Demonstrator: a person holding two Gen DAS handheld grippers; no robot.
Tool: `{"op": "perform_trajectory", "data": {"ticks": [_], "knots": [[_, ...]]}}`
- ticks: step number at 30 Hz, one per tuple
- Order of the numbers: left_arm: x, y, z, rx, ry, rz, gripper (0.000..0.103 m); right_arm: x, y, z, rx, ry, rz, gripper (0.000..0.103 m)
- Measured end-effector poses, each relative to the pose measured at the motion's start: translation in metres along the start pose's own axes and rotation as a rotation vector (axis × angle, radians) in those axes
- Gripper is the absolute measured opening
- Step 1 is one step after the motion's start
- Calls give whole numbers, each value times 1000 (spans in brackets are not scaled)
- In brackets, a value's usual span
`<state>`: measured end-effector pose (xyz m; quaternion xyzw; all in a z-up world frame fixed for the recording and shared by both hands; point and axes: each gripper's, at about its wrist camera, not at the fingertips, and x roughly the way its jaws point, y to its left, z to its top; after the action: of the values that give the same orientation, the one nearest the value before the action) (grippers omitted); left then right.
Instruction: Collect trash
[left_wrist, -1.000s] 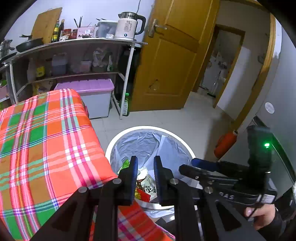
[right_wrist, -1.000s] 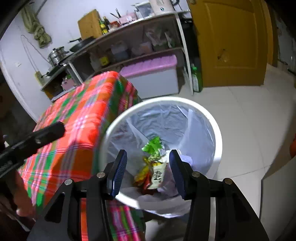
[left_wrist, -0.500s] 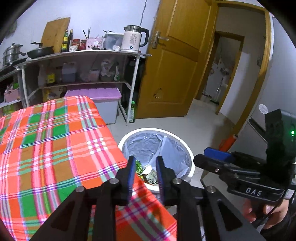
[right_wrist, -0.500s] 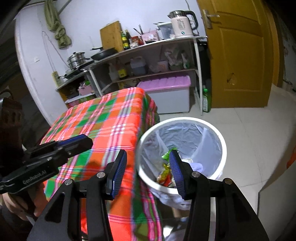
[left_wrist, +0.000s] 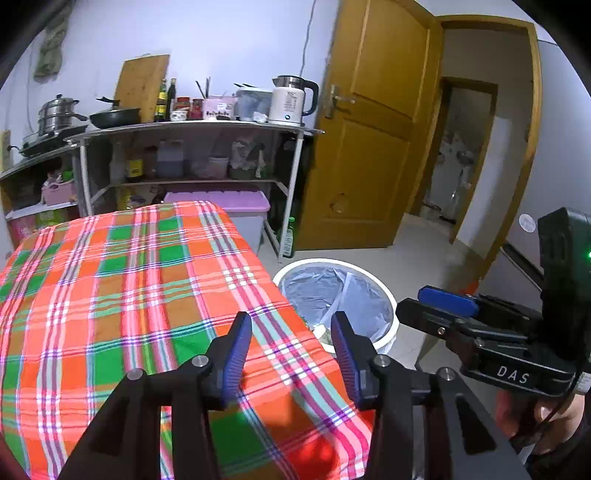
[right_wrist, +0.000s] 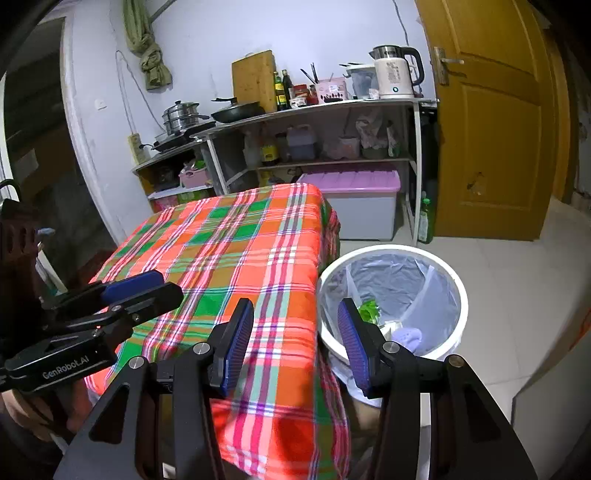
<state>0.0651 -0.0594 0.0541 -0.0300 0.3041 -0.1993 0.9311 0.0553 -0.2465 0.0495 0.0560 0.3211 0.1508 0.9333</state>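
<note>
The left gripper (left_wrist: 291, 354) hangs above the table with the plaid cloth (left_wrist: 122, 295); its jaws are opening and nothing is between them. The right gripper (right_wrist: 295, 347) has its jaws apart and empty, over the cloth edge; a hand (left_wrist: 546, 417) holds it. The white trash bin (right_wrist: 458, 295), lined with a plastic bag, stands on the floor just beside the table, at 2 o'clock in the right wrist view; wrappers (right_wrist: 369, 310) lie inside it.
</note>
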Motion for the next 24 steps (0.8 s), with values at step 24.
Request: {"op": "perform_trajectory", "data": {"ticks": [24], "knots": [[-38,-9,-42,15,-41,73,45,-29,15,-35,-27,-41,-67,49]]}}
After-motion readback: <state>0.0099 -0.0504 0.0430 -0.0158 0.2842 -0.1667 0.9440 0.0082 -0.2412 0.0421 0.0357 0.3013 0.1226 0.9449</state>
